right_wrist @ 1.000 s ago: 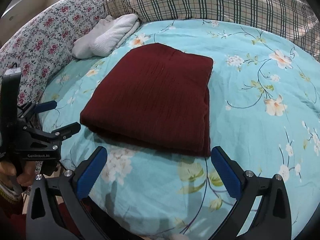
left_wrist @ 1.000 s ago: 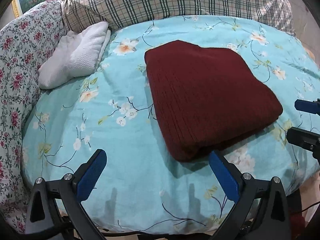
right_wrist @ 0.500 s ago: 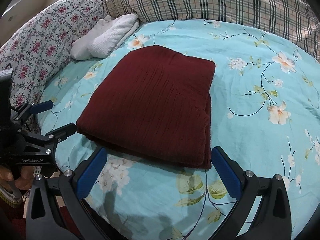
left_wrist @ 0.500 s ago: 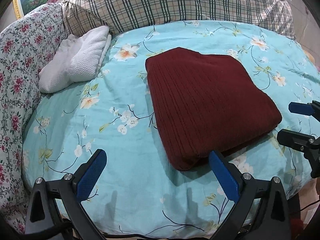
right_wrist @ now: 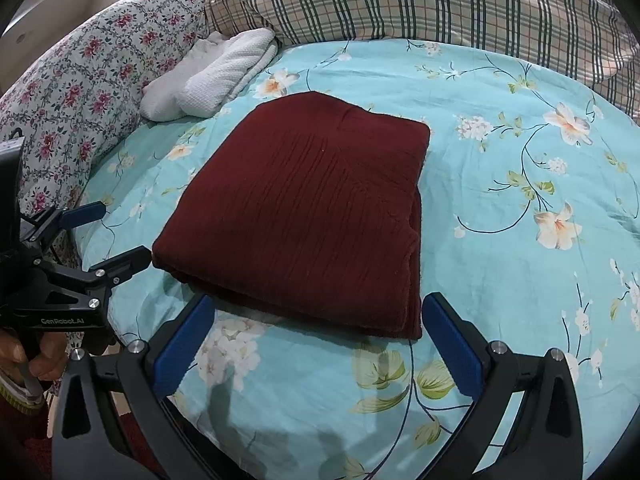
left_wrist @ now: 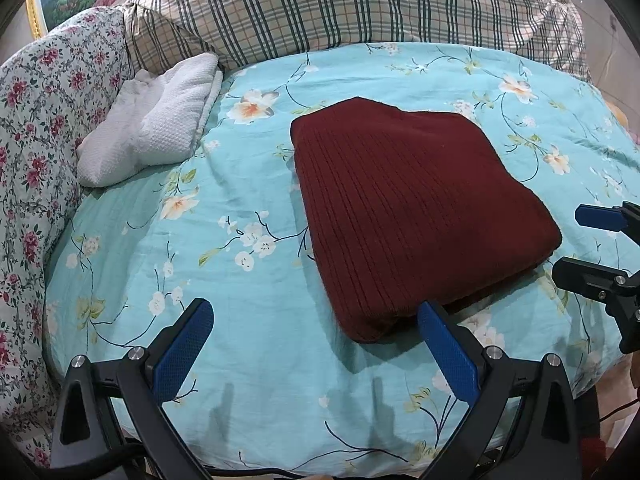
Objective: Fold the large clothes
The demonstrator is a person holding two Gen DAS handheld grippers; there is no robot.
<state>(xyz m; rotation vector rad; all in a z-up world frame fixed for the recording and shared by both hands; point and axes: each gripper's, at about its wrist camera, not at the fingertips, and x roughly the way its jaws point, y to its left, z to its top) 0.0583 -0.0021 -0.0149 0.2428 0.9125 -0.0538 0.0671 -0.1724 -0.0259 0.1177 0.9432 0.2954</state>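
The left gripper (left_wrist: pixel 314 342) stands with its jaws spread wide and nothing between them, poised just off the near edge of the bed (left_wrist: pixel 248 400). Its right-hand blue pad (left_wrist: pixel 448 350) sits just beside the near left corner of the dark red garment (left_wrist: pixel 412 216), though the fisheye view does not let me say whether pad and cloth actually touch. The right gripper (right_wrist: pixel 316 340) is likewise wide apart and empty, and the garment's near edge lies straight ahead of it, spanning almost the whole gap between its two pads.

The garment lies roughly in the middle of the bed as a thick, squarish folded stack, several layers showing along its near and right edges in the right wrist view. Its ribbing runs away from the grippers toward the plaid pillow (left_wrist: pixel 360 4) beyond its far edge (a white folded towel (left_wrist: pixel 156 128) lies well apart, off the garment's far left corner). So the long direction of any further fold would run from near edge to far edge, straight out from both grippers.

Judging by how squared the stack looks, the folding seems nearly or wholly done. If another move comes, the right gripper is better centred on the near edge, while the left one is set at the left corner.
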